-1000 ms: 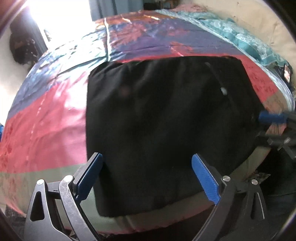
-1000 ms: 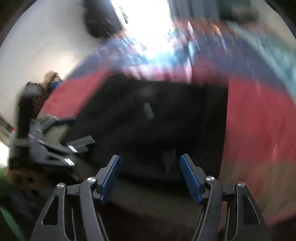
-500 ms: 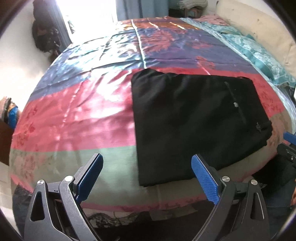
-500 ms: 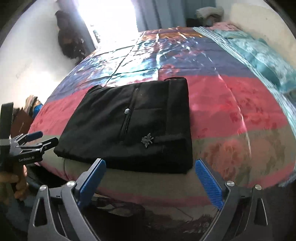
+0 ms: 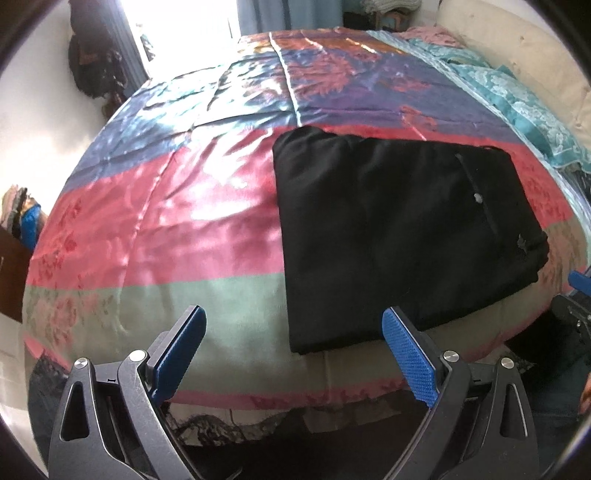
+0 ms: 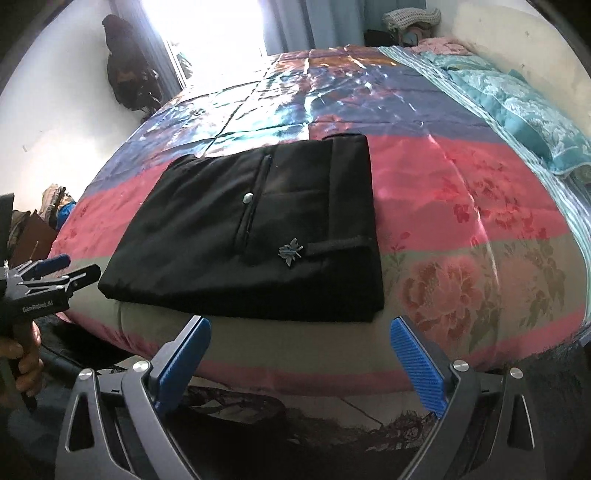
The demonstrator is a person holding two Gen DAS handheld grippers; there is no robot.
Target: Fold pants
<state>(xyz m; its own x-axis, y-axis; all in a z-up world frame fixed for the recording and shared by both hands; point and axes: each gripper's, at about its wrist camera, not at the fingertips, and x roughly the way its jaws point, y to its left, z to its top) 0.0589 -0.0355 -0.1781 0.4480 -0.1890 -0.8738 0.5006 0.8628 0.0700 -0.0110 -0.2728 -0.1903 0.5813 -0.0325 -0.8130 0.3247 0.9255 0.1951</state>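
The black pants (image 5: 399,236) lie folded into a flat rectangle near the front edge of the bed (image 5: 177,206), a pocket button and a small drawstring tassel showing on top. My left gripper (image 5: 291,332) hangs open in front of the bed edge, left of the pants' near corner, with nothing between its blue pads. In the right wrist view the pants (image 6: 251,236) sit just beyond my right gripper (image 6: 301,343), which is open and empty, short of the mattress edge. The left gripper (image 6: 55,269) shows at that view's left, held by a hand.
A glossy patchwork bedspread in pink, blue and green covers the bed. A teal pillow (image 6: 524,122) lies at the far right beside a cream headboard. A bright window (image 6: 214,33) and dark hanging clothes stand at the back left. A clothes heap (image 5: 22,214) sits left.
Both grippers have pulled back from the pants toward the bed's front edge. The right gripper's jaws have spread wider. The pants lie still, folded.
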